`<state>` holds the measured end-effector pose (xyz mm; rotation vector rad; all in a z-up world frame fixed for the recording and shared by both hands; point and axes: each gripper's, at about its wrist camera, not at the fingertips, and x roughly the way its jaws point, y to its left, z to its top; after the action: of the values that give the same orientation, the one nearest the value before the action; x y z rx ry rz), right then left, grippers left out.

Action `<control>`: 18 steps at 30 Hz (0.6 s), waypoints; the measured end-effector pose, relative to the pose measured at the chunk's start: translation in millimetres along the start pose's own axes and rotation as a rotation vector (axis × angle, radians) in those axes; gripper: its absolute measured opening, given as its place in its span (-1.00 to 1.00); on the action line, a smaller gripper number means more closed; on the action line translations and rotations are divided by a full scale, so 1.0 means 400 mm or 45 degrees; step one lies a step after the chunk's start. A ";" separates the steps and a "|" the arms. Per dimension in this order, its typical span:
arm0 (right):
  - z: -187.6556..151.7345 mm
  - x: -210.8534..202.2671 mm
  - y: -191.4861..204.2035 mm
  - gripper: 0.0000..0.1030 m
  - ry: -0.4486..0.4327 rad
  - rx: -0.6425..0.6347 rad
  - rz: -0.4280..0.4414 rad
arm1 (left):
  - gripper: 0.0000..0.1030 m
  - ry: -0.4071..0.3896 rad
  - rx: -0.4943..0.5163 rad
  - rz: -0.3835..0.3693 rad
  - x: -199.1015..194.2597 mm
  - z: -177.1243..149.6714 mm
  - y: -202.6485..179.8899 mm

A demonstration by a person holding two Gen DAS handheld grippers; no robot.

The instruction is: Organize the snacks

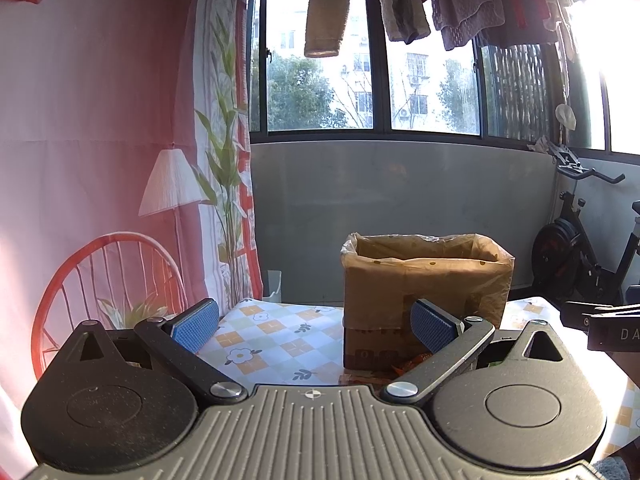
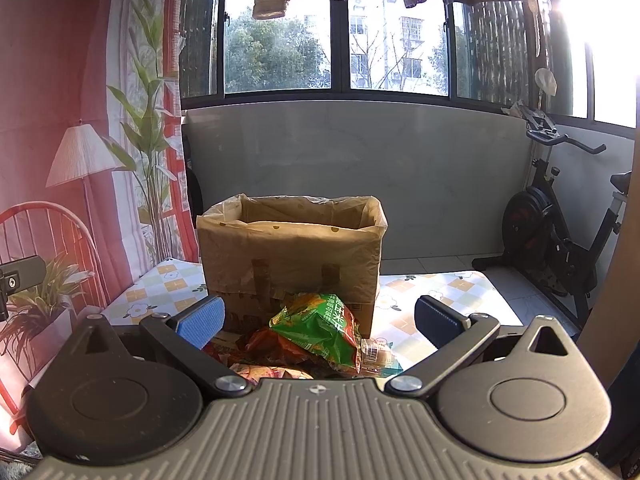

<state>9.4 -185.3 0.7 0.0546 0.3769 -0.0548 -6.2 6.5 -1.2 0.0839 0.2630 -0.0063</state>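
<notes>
- The right gripper (image 2: 318,322) hangs with its jaws spread wide and nothing between them, just above a heap of snacks (image 2: 280,354) on the table (image 2: 452,292).
- On top of that heap lies a green packet (image 2: 320,328), crumpled, with a small bottle (image 2: 378,354) touching its right end.
- The step in hand looks like a first pick. It would go best if the jaws came down over the packet's raised middle and pinched a fold, not the flat film, so it does not slip.
- The left gripper (image 1: 316,324) is likewise wide open and empty, held over bare tablecloth to the left of the heap.
- Behind the snacks stands the box (image 2: 292,252), lined with a plastic bag and open at the top, the likely place for them.
- The right view shows the heap fully; the left view catches only an orange scrap at the box's foot, but shows the other gripper's edge at far right.
</notes>
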 end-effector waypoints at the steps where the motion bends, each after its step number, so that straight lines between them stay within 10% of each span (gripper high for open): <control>1: 0.000 0.000 -0.001 1.00 0.002 0.001 0.000 | 1.00 0.000 0.000 -0.001 0.000 0.000 0.000; 18: -0.001 0.001 -0.002 1.00 0.001 0.007 0.002 | 1.00 0.000 0.000 -0.005 -0.002 0.002 -0.006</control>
<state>9.6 -186.1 0.4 0.0602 0.3775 -0.0539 -6.9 4.1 -0.5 0.0836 0.2632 -0.0102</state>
